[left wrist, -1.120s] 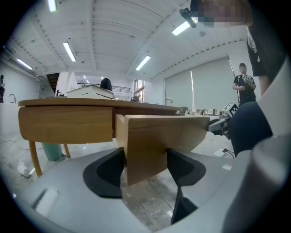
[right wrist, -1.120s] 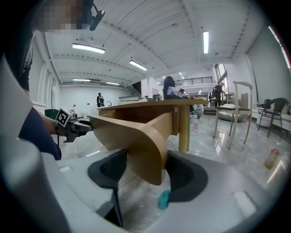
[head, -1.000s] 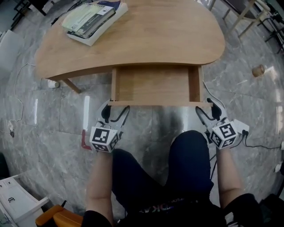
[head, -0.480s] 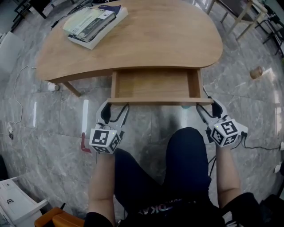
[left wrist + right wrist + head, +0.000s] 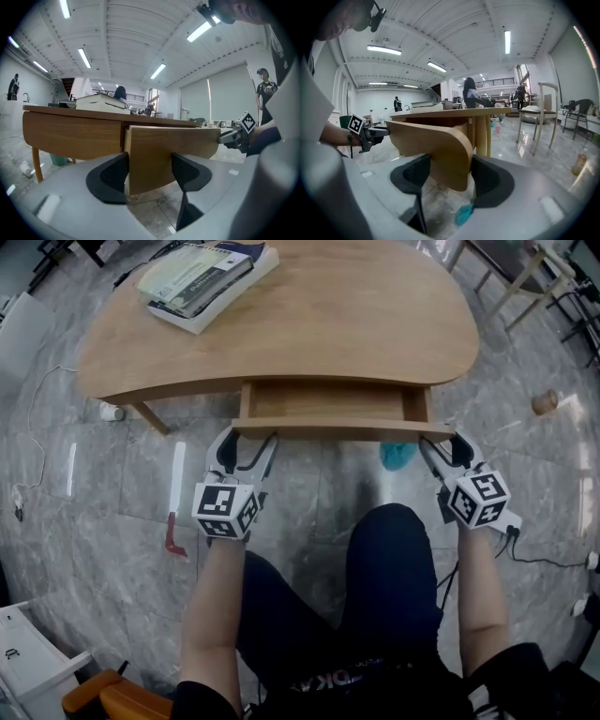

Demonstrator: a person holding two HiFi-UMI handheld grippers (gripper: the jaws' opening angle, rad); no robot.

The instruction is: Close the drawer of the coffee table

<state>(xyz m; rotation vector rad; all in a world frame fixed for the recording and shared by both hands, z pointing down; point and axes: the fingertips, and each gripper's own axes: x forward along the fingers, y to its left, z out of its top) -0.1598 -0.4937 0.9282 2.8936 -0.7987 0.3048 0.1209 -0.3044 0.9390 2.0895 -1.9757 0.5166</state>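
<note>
- The drawer [image 5: 323, 409] hangs under the near side of the table [image 5: 309, 329] and is mostly in. Only a narrow strip of its inside shows between the table's edge and the front board [image 5: 337, 430].
- The left gripper [image 5: 246, 444] is at the board's left end. Its jaws are spread wide and clamp nothing, and in the left gripper view that end of the board stands face-on in the gap between them.
- The right gripper [image 5: 448, 446] is at the rounded right end, also with its jaws apart and the wood between them (I can't tell whether the pads actually touch it).
- The step in hand, as I judge it, is pushing the last stretch home with both tools at once.
- Push both ends evenly. If one side leads, the drawer may skew and bind.
- Drive level, along the line of travel. Both tools tilt a little downward, so a tip could slide off under the board's lower edge.
- Ease off near the end so it doesn't slam, and stop once the board sits flush with the table's edge.
- The books [image 5: 202, 282] on the far corner are well apart from the work. The teal thing [image 5: 397, 456] lying below the drawer's right part looks to be out of the way.
</note>
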